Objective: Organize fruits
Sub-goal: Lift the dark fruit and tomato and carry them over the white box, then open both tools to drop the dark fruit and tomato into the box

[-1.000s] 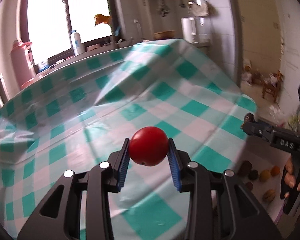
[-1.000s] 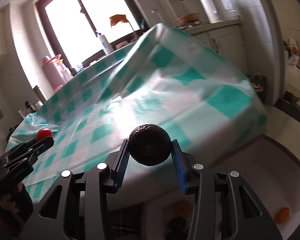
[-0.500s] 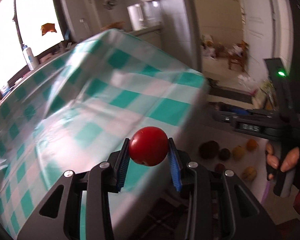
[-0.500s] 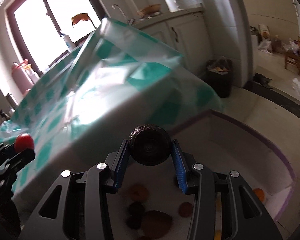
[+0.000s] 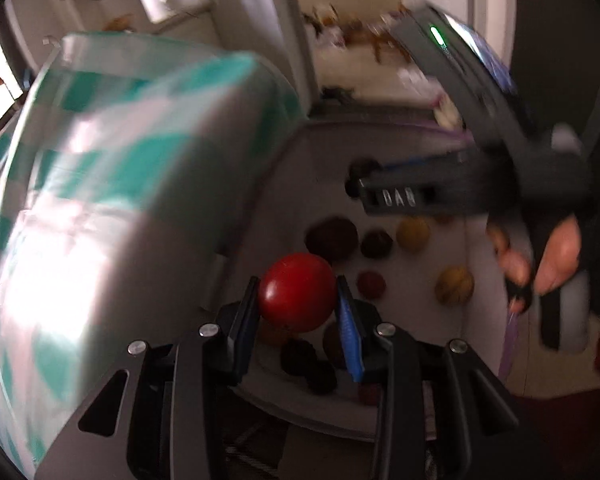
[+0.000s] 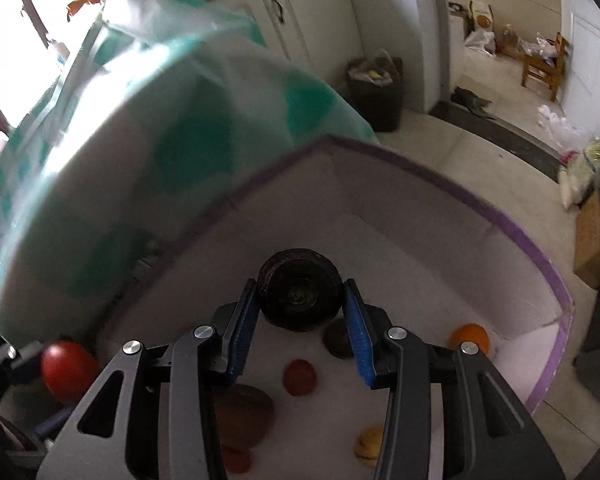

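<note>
My left gripper [image 5: 298, 306] is shut on a red tomato [image 5: 297, 297], tilted down over a white box with a purple rim [image 6: 516, 232] that stands on the floor beside the table. My right gripper [image 6: 300, 300] is shut on a dark, wrinkled round fruit [image 6: 299, 294] above the same box. In the left wrist view the right gripper [image 5: 360, 180] shows at the upper right, gripped by a person's hand [image 5: 556, 256]. The right wrist view catches the red tomato [image 6: 66, 370] and the left gripper at the lower left. Several fruits lie on the box floor, brown, red, dark and orange.
The table with a green and white checked cloth [image 6: 148, 152] rises on the left, its edge close to both grippers. A dark bin [image 6: 376, 92], white cabinets [image 6: 308, 20] and a small wooden chair [image 6: 542, 64] stand beyond on the tiled floor. A cardboard box [image 6: 598, 240] sits at the right.
Both grippers have swung off the tabletop to the right and dipped down over the box on the floor, each still gripping its fruit. The fruits in the box have come into view.
</note>
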`<state>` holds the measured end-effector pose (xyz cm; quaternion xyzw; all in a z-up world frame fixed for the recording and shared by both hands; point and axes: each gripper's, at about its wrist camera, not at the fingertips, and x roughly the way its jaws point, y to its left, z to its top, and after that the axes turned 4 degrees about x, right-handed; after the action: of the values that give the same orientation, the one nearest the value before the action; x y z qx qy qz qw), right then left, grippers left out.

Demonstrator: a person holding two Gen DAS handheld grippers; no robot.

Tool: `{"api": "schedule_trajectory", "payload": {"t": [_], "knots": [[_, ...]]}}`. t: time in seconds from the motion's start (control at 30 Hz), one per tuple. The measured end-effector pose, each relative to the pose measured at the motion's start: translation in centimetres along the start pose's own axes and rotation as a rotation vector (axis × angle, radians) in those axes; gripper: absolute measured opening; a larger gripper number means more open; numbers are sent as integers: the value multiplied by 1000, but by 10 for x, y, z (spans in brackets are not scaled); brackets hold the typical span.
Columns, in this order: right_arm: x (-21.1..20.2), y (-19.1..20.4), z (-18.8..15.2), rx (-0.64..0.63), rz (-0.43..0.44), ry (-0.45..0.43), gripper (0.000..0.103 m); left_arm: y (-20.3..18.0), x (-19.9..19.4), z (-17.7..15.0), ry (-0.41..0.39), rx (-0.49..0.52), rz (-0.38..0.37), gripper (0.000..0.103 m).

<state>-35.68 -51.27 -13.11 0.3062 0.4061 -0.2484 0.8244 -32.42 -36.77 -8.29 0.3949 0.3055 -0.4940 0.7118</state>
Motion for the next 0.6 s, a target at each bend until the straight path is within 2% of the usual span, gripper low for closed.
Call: {"api": "schedule_trajectory", "payload": {"t": [0.23,0.33,0.43,0.6], "knots": [[22,5,-15,-94,-134,76,42,-15,44,-11,117,50,-96,37],[30,9,-22,-131,-170,99,42,-14,56,-9,120,39,-120,37],[35,8,-25,-142,-182,120,42,-10,66,-9,116,4,-102,38],[39,7,-23,-146,-189,136,42,4,79,-17,158,-55,-40,38]]}}
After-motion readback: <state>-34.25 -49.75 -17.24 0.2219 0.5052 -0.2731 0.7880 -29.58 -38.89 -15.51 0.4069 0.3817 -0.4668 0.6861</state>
